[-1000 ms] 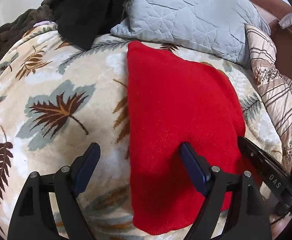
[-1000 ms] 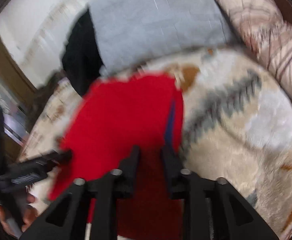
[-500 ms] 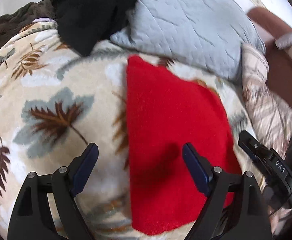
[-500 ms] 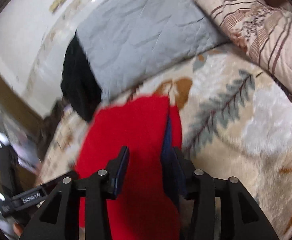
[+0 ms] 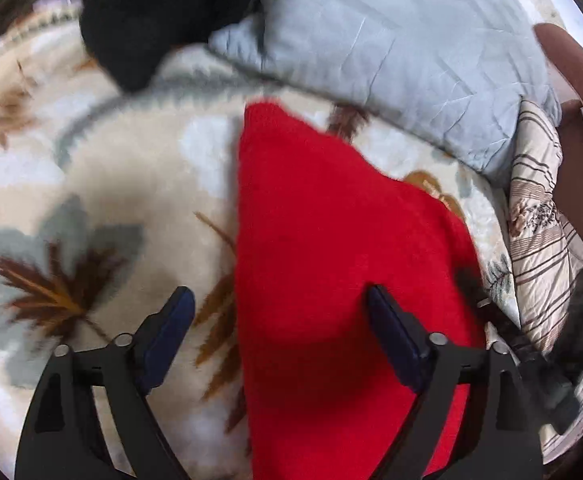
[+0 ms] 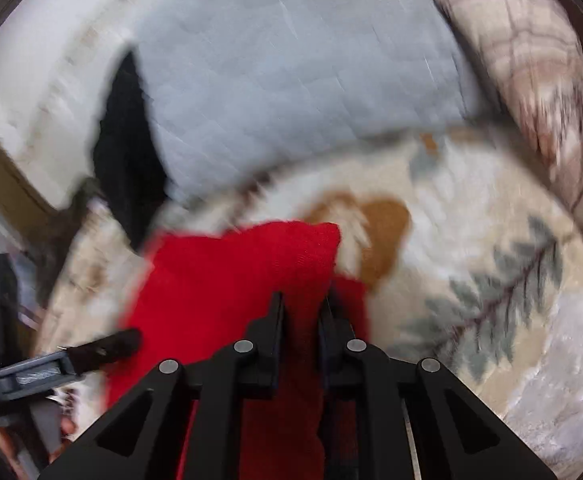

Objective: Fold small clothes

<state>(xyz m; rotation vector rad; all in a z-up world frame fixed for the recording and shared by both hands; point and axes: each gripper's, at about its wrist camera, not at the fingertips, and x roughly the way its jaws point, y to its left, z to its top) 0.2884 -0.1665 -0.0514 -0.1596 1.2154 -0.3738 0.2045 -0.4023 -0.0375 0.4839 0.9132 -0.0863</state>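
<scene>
Red garment point(image 5: 343, 264) lies flat on leaf-print blanket point(image 5: 103, 184), near grey pillow point(image 5: 395, 52). Left gripper point(image 5: 279, 308) angles steeply down, jaws opening wide, straddling garment's left edge. Right gripper point(image 6: 305, 308) closing, pinching right edge fold. Bare blanket open both sides.

Leaf-print blanket point(image 5: 91, 184) covering bed; red garment point(image 5: 331, 240) lying ahead of claws, grey pillow point(image 5: 391, 52) sitting beyond, black clothing point(image 5: 143, 20) resting far-left, striped pillow point(image 5: 543, 220) lying right.
</scene>
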